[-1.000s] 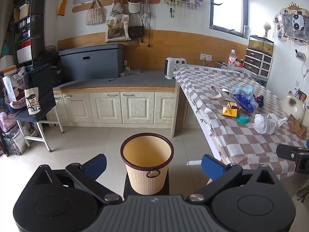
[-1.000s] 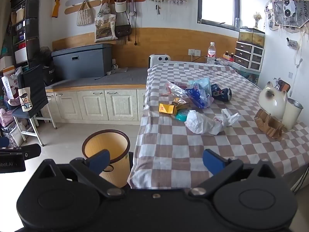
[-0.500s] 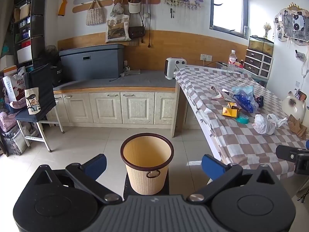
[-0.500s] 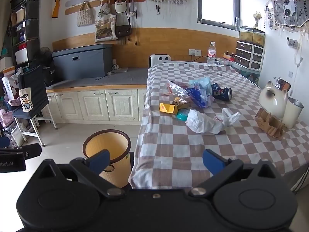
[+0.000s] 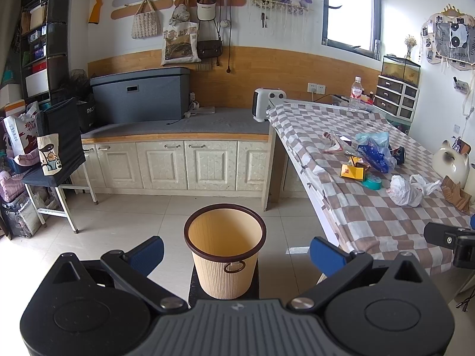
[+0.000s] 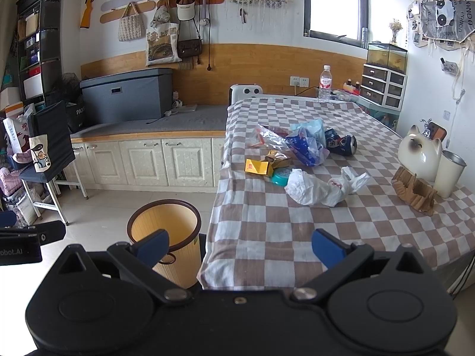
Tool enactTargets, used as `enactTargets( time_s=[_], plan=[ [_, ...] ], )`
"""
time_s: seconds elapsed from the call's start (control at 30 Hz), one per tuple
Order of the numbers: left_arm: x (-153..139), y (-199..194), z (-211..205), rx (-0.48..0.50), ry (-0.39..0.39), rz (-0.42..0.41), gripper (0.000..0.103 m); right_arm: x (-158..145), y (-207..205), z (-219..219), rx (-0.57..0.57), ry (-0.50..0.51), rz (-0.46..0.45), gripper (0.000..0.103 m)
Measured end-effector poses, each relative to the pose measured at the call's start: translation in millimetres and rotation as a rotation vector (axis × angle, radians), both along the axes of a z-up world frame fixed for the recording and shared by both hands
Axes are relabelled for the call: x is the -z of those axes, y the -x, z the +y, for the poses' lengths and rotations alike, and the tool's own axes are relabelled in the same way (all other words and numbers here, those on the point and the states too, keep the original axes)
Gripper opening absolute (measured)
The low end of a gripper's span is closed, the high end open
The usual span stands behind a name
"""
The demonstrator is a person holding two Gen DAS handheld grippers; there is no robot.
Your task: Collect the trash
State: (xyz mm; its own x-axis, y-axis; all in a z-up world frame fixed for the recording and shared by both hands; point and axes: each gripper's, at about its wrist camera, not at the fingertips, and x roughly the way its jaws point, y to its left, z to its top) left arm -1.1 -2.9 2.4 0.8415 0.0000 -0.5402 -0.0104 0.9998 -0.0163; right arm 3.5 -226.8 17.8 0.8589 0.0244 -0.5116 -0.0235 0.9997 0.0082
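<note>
Bin [image 5: 224,244] on floor at table's [image 6: 267,237] near-left corner, just beside the hanging cloth edge; cabinets [image 5: 178,163] behind it at 12 o'clock, box [image 5: 139,95] on their top. On table, trash cluster mid-left: carton [image 6: 256,166] leftmost, lid [image 6: 280,176] at its 4 o'clock, plastic bag [image 6: 320,187] at 3 o'clock of the lid, can [image 6: 341,145] behind at 1 o'clock. Cat figurine [image 6: 418,151] and cup [image 6: 449,173] at right edge, bottle [image 6: 325,84] at far end.

Black box [image 5: 86,112] beside grey chest [image 5: 139,96]: "PAC", cut off. Left gripper's body [image 6: 19,250]: "obot.AI".
</note>
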Motion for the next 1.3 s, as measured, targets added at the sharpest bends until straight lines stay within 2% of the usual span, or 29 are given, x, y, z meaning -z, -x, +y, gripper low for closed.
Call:
enactTargets(
  time_s=[1.3],
  plan=[
    [2.6, -0.4, -2.6, 0.003, 0.001, -0.004, 0.103, -1.7, 1.0, -2.2, 0.001, -0.002, -0.001, 0.103]
  ],
)
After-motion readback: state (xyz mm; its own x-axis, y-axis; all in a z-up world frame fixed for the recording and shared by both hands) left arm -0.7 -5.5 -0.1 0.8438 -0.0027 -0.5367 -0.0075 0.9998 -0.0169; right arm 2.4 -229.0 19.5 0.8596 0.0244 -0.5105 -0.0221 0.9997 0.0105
